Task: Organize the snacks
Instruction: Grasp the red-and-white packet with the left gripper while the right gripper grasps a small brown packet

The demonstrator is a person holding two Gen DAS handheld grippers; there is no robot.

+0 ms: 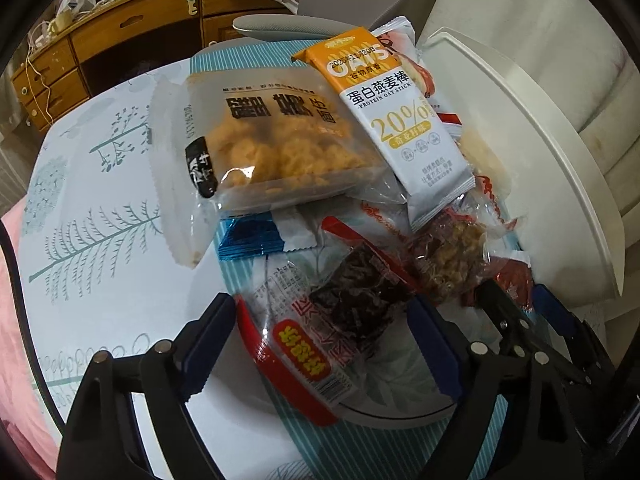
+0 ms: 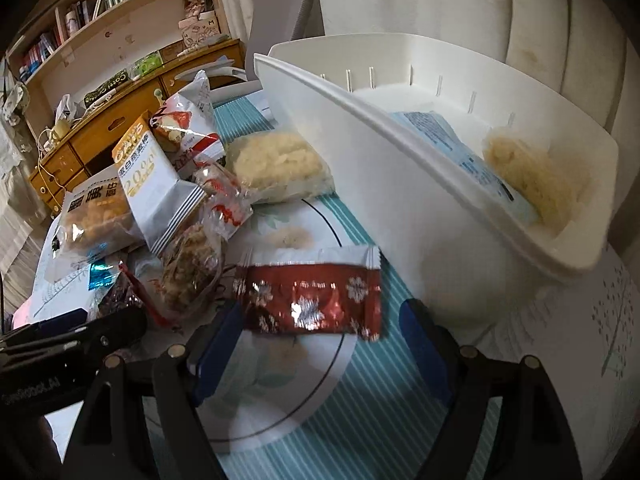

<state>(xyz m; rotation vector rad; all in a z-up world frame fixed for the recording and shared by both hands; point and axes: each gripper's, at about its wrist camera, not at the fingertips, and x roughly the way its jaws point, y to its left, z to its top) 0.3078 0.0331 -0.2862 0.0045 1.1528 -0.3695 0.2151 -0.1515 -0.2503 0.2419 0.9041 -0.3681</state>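
My left hand-held gripper (image 1: 320,344) gapes open around a light, slippery, clear red-edged packet of dark snack (image 1: 320,320) on the desk (image 1: 120,280), my right hand-held gripper (image 2: 316,344) open before a crinkly red foil packet (image 2: 308,294); I'd pinch their flat middles gently.

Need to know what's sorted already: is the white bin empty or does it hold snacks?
Not empty: the white bin holds a pale snack pack and a blue-labelled packet.

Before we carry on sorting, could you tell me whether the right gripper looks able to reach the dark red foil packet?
Probably yes. The right gripper stands open with the red foil packet lying flat just ahead of its fingertips, nothing on top; the white bin sits clear to the side.
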